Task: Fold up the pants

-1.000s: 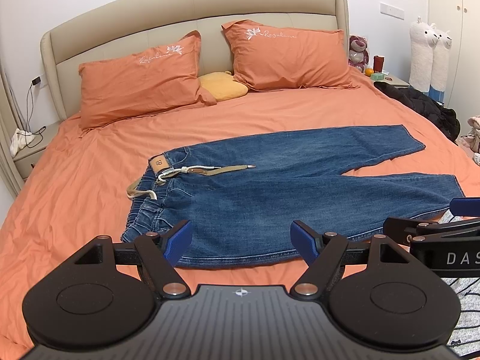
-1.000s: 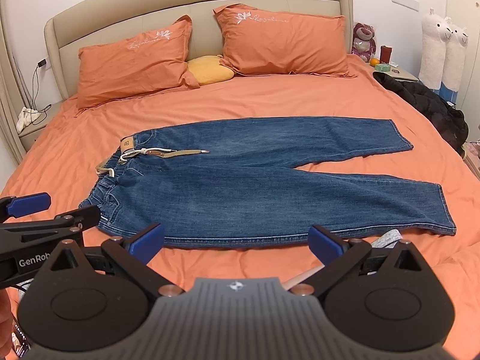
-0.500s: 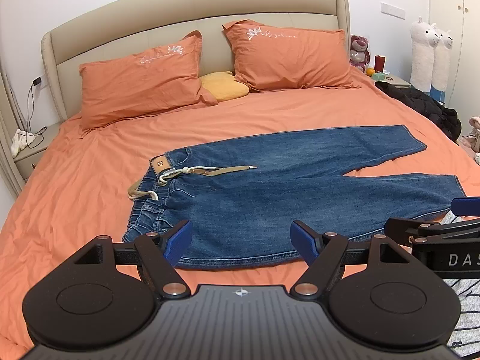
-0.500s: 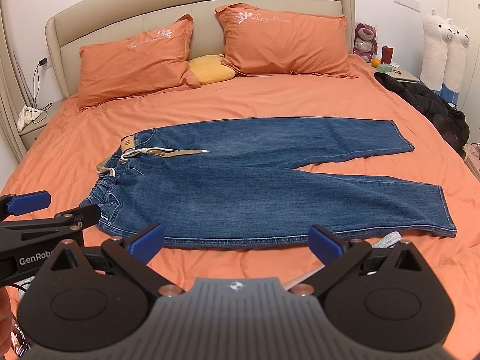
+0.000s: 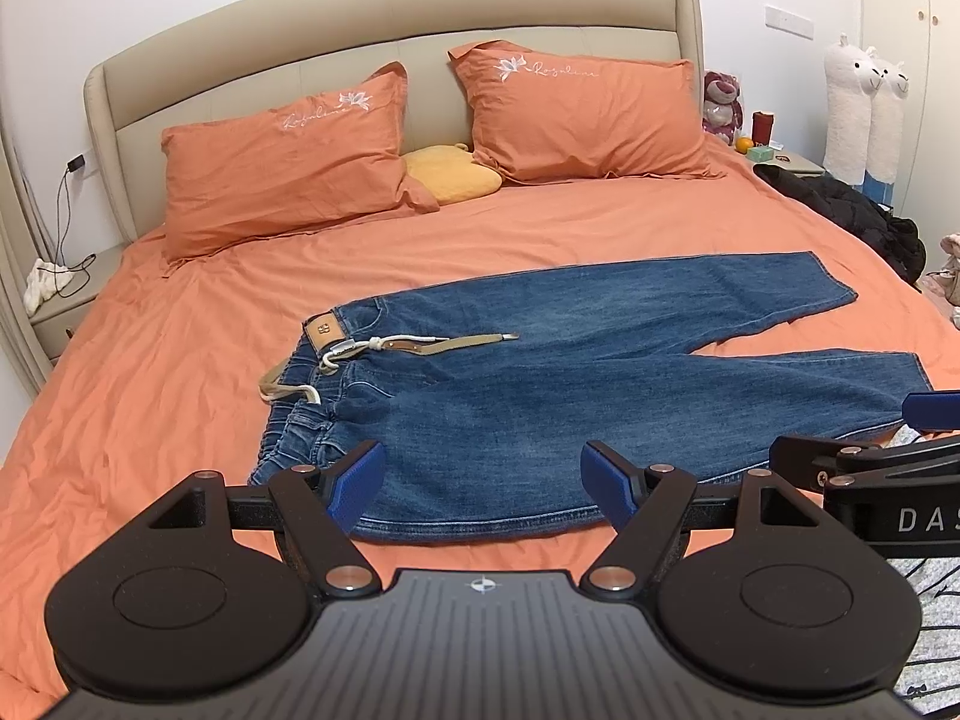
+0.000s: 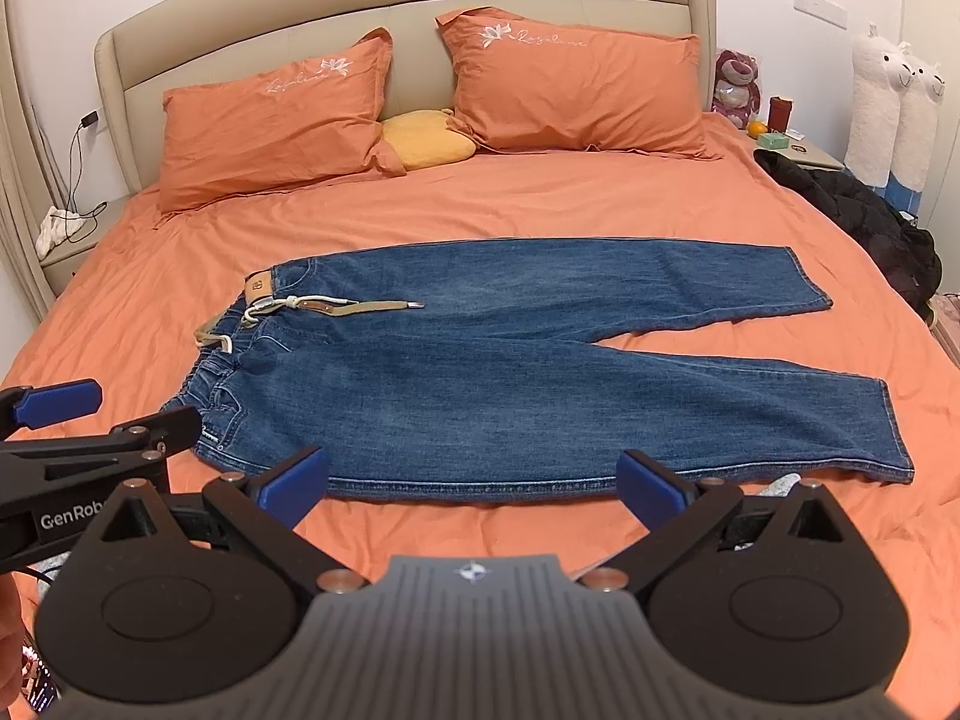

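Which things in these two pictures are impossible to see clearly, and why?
- Near edge of the jeans: left view, partly behind the open left claw.
- Striped cloth: left view, cut by the picture edge and the right claw.
- Items on the nightstand: right view, too small to identify.

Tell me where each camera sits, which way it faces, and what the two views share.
Left wrist: on the left gripper, near the foot of the bed, facing the headboard over the jeans' waist end; its own open fingers show, the right gripper at the right edge.
Right wrist: on the right gripper, same direction, nearer the leg hems; open fingers show, the left gripper at the left edge.
Shared: jeans, bed, both pillows, headboard.
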Available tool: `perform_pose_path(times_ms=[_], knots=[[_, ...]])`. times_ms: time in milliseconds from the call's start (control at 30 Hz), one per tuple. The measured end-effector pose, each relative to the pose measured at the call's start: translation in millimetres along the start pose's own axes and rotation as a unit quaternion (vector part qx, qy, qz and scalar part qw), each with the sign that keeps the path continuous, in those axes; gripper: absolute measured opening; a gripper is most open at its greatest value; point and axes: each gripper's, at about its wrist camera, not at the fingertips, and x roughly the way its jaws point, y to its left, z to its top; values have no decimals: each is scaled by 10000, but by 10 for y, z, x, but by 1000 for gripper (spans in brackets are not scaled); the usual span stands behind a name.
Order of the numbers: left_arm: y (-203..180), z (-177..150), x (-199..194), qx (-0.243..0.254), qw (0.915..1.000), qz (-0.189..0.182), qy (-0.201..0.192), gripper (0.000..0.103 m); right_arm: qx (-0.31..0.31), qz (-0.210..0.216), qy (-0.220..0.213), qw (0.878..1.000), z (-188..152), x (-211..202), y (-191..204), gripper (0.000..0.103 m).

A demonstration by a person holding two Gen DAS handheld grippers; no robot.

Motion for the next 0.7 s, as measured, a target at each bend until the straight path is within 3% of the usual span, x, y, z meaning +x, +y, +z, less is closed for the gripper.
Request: perform_pose_path(times_ms=[700], knots=[[19,7,19,-9,10000,-7,18,87,28,25,18,10000,6,17,31,98]])
